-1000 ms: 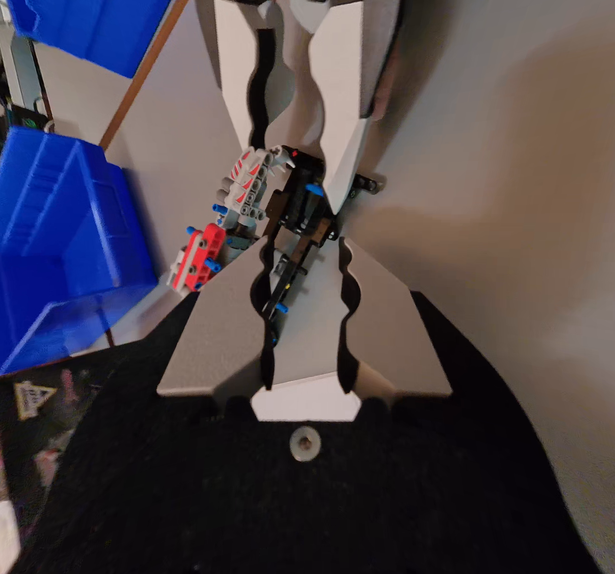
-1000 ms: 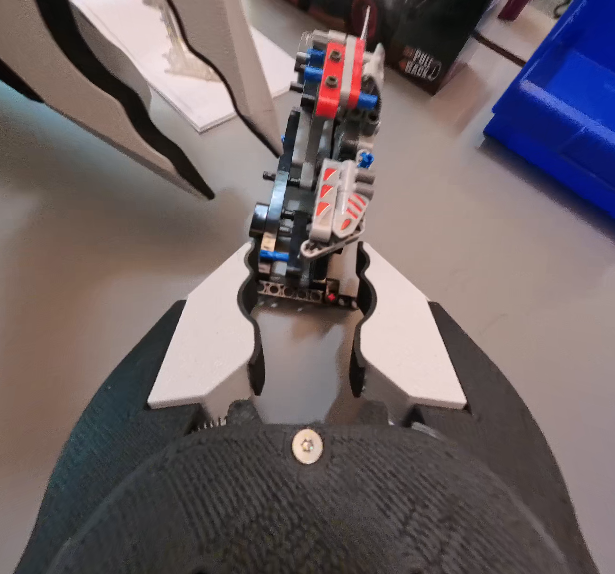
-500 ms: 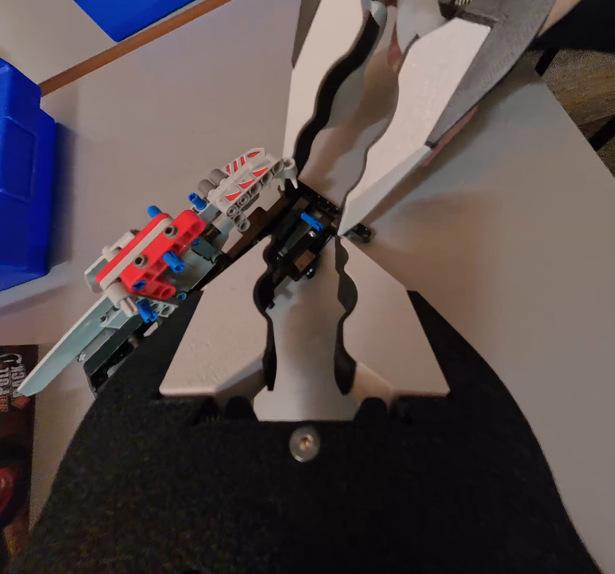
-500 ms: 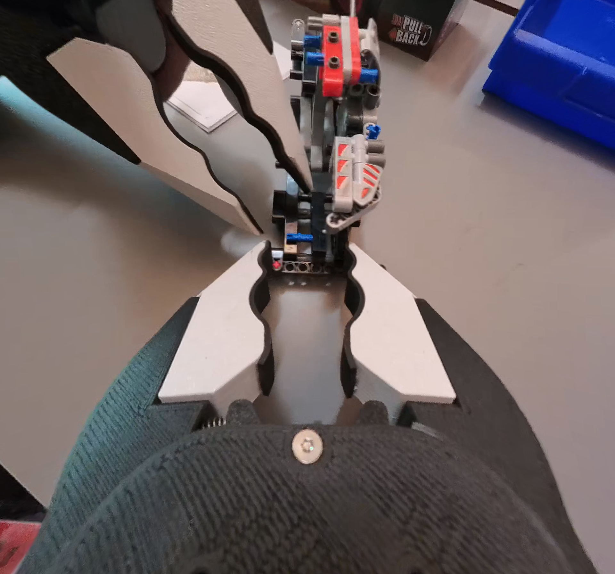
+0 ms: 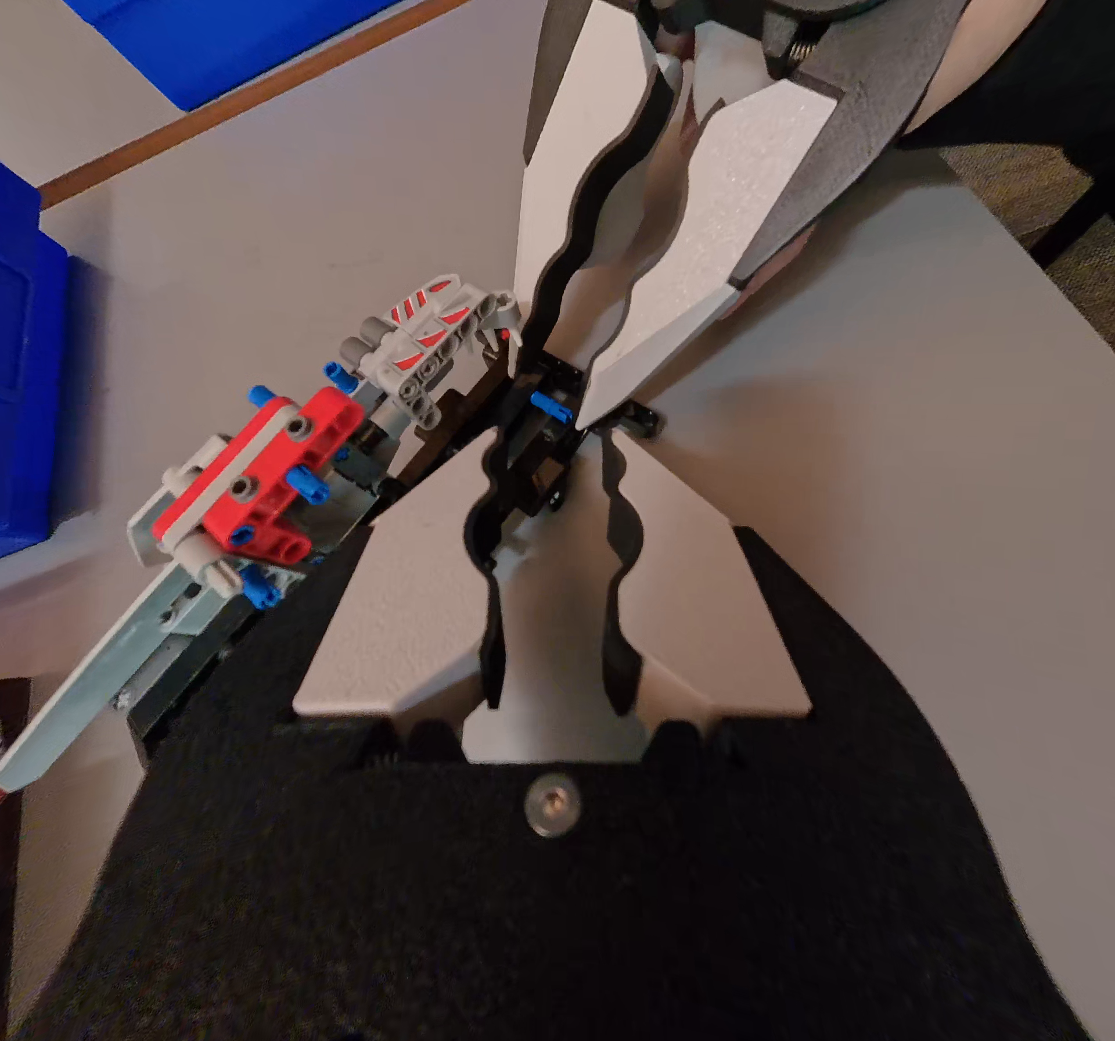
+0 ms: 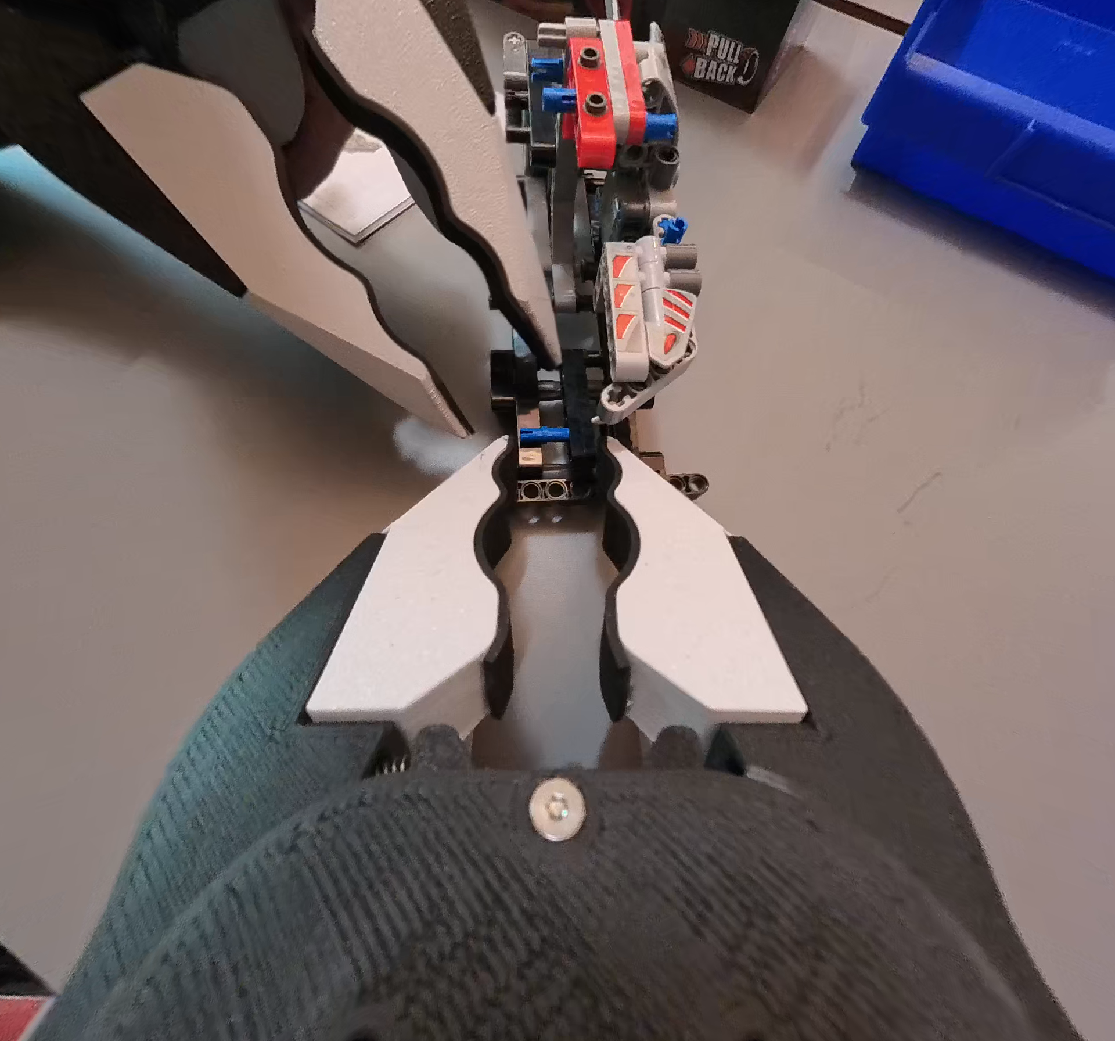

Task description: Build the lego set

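The right gripper [image 6: 555, 457] pinches the black end of the lego model [image 6: 594, 263], its jaws pressed on both sides of the frame, and the model stretches away from it over the grey table [image 6: 844, 529]. A red beam [image 6: 597, 97] with blue pins sits at the far end, and a grey panel [image 6: 648, 312] with red stripes on the right side. The left gripper [image 5: 546, 444] meets the same black end from the opposite side, its jaws partly spread; whether they grip the model cannot be told. A blue bin [image 6: 1013, 125] and a dark box [image 6: 712, 4] stand behind on the table.
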The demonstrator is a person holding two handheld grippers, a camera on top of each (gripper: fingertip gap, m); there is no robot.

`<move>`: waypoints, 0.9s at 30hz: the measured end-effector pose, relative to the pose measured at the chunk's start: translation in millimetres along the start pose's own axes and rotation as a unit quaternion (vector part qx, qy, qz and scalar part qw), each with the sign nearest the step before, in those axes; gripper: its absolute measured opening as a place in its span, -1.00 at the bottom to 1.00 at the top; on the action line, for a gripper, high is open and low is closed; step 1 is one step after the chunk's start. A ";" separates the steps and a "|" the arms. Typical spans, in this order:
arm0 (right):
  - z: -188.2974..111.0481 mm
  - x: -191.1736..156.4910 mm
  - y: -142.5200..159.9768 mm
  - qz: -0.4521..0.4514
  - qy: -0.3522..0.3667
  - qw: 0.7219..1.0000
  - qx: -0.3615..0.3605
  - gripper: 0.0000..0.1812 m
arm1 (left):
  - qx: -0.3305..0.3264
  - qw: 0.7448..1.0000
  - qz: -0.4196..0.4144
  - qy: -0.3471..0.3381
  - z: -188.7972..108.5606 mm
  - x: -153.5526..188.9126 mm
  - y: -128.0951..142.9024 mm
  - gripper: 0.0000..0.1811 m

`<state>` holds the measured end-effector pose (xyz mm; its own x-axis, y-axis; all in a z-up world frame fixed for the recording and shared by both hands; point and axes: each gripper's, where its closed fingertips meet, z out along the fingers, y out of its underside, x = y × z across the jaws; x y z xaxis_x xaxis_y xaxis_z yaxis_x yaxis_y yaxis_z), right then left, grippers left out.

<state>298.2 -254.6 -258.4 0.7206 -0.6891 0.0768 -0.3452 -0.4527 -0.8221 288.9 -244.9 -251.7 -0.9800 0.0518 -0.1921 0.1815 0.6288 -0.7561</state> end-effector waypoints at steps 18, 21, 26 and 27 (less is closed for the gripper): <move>-6.0 -1.5 0.0 -0.058 -0.010 0.998 0.014 -0.76 | 0.017 0.997 0.066 0.041 10.1 1.5 -9.9 -0.66; -6.9 -1.5 -0.9 -0.050 -0.011 0.999 0.013 -0.76 | 0.017 0.997 0.070 0.041 9.1 1.2 -11.0 -0.66; -8.5 0.1 -4.9 -0.019 -0.017 0.999 0.026 -0.76 | 0.009 0.997 0.075 0.034 6.9 2.8 -8.5 -0.82; -8.6 -0.2 -5.1 -0.019 -0.018 0.999 0.029 -0.76 | 0.014 0.996 0.077 0.029 5.6 4.4 -9.8 -0.86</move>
<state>294.6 -257.1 -249.3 0.7549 -0.6498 0.0893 -0.2821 -0.4446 -0.8502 283.2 -255.2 -248.6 -0.9432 0.1920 -0.2710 0.3316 0.5878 -0.7379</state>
